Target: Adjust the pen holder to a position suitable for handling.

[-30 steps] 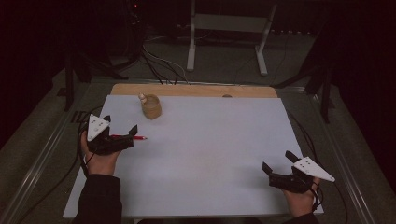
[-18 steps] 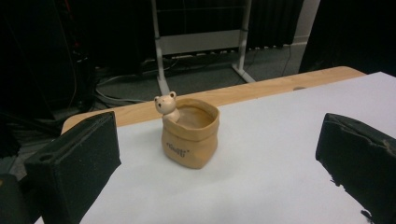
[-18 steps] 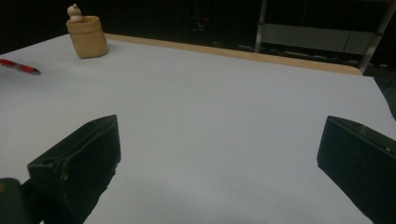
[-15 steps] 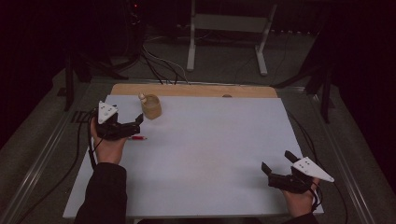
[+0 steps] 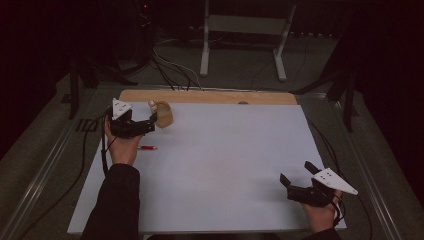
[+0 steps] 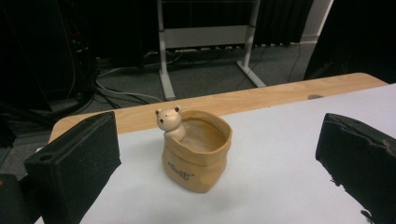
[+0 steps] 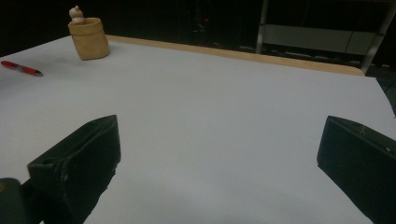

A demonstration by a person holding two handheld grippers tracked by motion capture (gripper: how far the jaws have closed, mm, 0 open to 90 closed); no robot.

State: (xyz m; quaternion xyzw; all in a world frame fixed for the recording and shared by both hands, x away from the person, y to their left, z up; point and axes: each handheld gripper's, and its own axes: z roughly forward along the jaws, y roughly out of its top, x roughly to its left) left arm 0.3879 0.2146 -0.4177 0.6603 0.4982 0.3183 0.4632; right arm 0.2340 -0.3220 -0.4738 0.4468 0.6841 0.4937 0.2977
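Observation:
A tan sack-shaped pot (image 5: 163,114) with a small bear figure (image 6: 169,120) on its rim stands at the far left of the white table sheet (image 5: 225,160). My left gripper (image 5: 151,121) hovers just left of the pot, open. In the left gripper view the pot (image 6: 198,154) sits between the wide-apart jaws, a little ahead of them. A red pen (image 5: 147,148) lies on the sheet beside my left hand. My right gripper (image 5: 295,171) rests open at the near right with nothing in it, and its own view shows the pot (image 7: 88,39) and the pen (image 7: 21,68) far off.
A wooden strip (image 5: 210,96) runs along the table's far edge. Behind it are a white metal stand (image 5: 242,30) and cables on the floor (image 5: 170,65). Cables trail off both sides of the table.
My left gripper has moved away from the red pen and forward to the pot. The pen stays lying on the sheet. The right gripper has not moved.

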